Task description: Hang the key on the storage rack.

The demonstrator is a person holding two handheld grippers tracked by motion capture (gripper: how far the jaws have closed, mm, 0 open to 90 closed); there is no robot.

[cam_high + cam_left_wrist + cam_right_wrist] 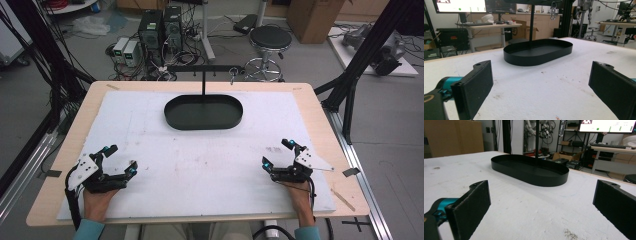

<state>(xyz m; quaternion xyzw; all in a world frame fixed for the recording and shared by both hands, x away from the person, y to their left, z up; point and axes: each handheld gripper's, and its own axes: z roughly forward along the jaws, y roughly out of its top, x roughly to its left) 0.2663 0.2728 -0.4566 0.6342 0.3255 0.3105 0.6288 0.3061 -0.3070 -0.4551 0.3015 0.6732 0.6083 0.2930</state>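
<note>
A black oval tray (pixel 203 112) with a thin upright post (pixel 203 82) stands at the far middle of the white foam board (pixel 200 165); nothing lies in it. The same tray (pixel 537 51) sits ahead in the left gripper view, and the tray (pixel 530 169) lies ahead in the right gripper view. My left gripper (pixel 121 159) rests open near the front left of the board, with nothing between its jaws. My right gripper (pixel 277 153) is open at the front right, also holding nothing. Both stand well short of the tray.
The foam board covers a wooden table (pixel 75 125). Black frame struts (pixel 350 80) rise at both sides. Behind the table stand computer towers (pixel 161 27), a round stool (pixel 270 39) and cables on the floor. A metal clip (pixel 553 11) hangs from the post's crossbar.
</note>
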